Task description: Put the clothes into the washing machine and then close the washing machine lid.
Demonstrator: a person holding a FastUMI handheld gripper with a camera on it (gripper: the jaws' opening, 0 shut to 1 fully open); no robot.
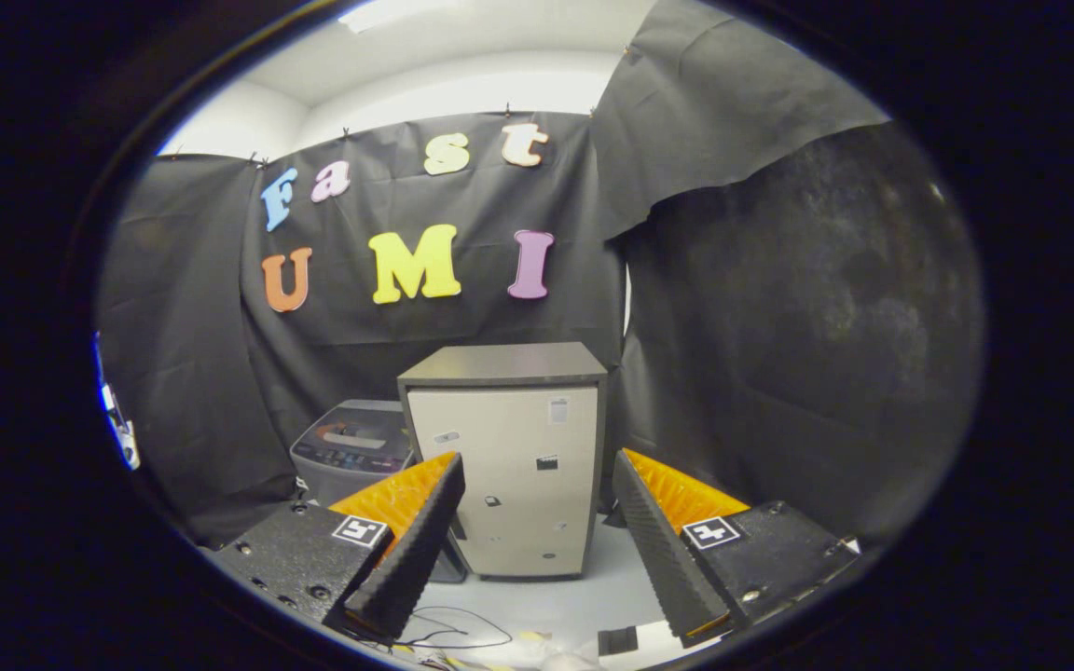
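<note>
Ceiling light (388,13) is glaring white overhead — black cloth (807,308) is soaking up most of it, staying dim. Fisheye is bowing far edges; near fingers are blurring slightly.

labels: none legible | cabinet (518,466) stickers unreadable (too small) | fingers (406,550): square markers

The washing machine (353,450) sits half hidden behind the cabinet (509,457).

A cloth-walled recording booth: black drapes (183,373) surround a washing machine (351,452) and a cabinet (514,466).
</note>
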